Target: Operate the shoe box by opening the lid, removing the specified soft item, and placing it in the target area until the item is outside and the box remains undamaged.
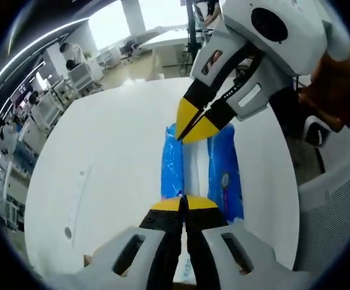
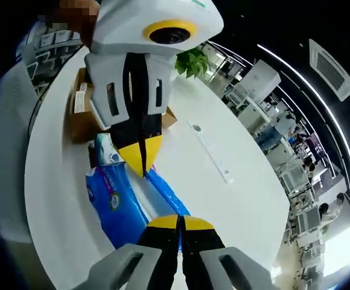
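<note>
Yellow-tipped jaws of the left gripper (image 1: 183, 204) are pressed together on the near end of a blue soft pack (image 1: 226, 175) lying on the white desk (image 1: 114, 151). At the pack's far end, the right gripper (image 1: 193, 128) pinches its white middle strip. In the right gripper view, that gripper's (image 2: 179, 222) jaws are likewise closed on the pack (image 2: 117, 208), with the left gripper (image 2: 142, 158) opposite. Beyond it a brown cardboard shoe box (image 2: 81, 124) sits on the desk (image 2: 223, 205), the pack outside it.
</note>
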The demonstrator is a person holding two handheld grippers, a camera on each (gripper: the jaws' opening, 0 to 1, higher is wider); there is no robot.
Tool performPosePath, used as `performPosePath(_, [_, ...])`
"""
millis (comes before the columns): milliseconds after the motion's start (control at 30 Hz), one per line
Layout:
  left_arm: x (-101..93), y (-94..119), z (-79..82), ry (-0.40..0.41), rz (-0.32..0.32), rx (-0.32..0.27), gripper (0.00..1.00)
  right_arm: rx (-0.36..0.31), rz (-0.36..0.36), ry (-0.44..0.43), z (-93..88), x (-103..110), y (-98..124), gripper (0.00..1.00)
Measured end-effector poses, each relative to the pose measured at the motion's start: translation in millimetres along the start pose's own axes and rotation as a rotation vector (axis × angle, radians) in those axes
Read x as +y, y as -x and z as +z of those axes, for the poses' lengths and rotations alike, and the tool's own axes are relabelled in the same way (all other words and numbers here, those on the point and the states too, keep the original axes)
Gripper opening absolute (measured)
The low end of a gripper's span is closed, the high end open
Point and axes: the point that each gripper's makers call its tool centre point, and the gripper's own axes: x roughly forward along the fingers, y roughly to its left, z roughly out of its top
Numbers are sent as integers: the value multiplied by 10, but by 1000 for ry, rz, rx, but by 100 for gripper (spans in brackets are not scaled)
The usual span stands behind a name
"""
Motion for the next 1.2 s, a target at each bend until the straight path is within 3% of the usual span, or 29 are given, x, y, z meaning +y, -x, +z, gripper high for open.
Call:
performPosePath(767, [-69, -446, 25, 12, -51, 16, 0, 66, 12, 1, -430, -23, -163, 0])
performPosePath(1200, [-86, -711, -100, 40, -83, 41, 0, 116, 38, 20, -651, 97, -336, 0])
